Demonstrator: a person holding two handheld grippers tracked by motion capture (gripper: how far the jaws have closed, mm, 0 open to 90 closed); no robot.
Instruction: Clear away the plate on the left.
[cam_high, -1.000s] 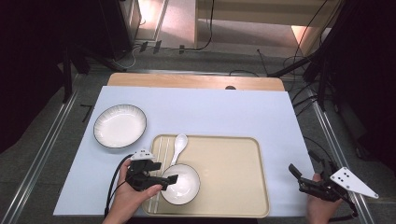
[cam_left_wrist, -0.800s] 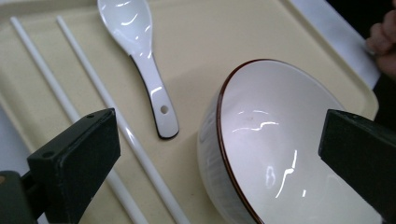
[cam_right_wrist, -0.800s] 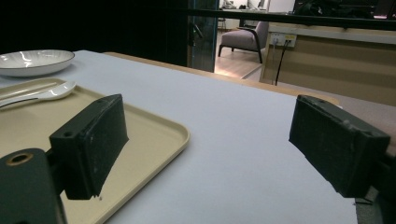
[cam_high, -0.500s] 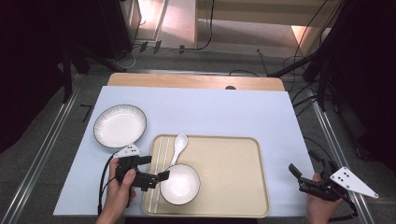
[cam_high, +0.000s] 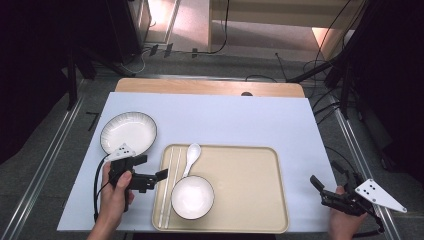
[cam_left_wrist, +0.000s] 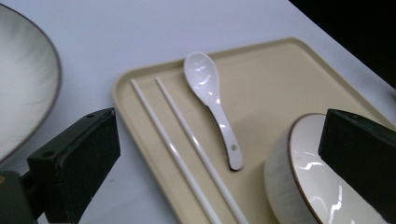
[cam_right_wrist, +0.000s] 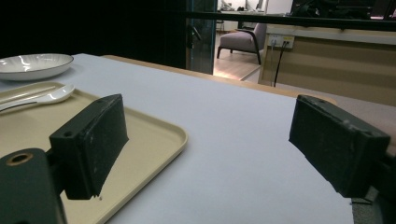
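A beige tray (cam_high: 250, 165) holds a white bowl with a dark rim (cam_high: 192, 197), a white spoon (cam_high: 191, 155) and a pair of white chopsticks (cam_high: 169, 185). My left gripper (cam_high: 152, 167) hovers over the tray's left edge, just left of the bowl. It is open, its jaws have just been opening, and nothing sits between them. In the left gripper view the gripper (cam_left_wrist: 219, 121) looks over the chopsticks (cam_left_wrist: 187, 149) and spoon (cam_left_wrist: 210, 93), with the bowl (cam_left_wrist: 303, 186) by its right jaw. My right gripper (cam_high: 324, 172) rests open at the table's right front corner, empty (cam_right_wrist: 210, 126).
A white plate with a dark rim (cam_high: 128, 132) lies on the pale blue table cover (cam_high: 225, 117), left of the tray and behind my left hand. The tray's near corner (cam_right_wrist: 173, 135) lies left of my right gripper. Dark stands and cables surround the table.
My left gripper has drawn back leftward from the bowl's left rim to the tray's left edge, and its jaws have spread. The bowl stays on the tray. The right gripper has not moved.
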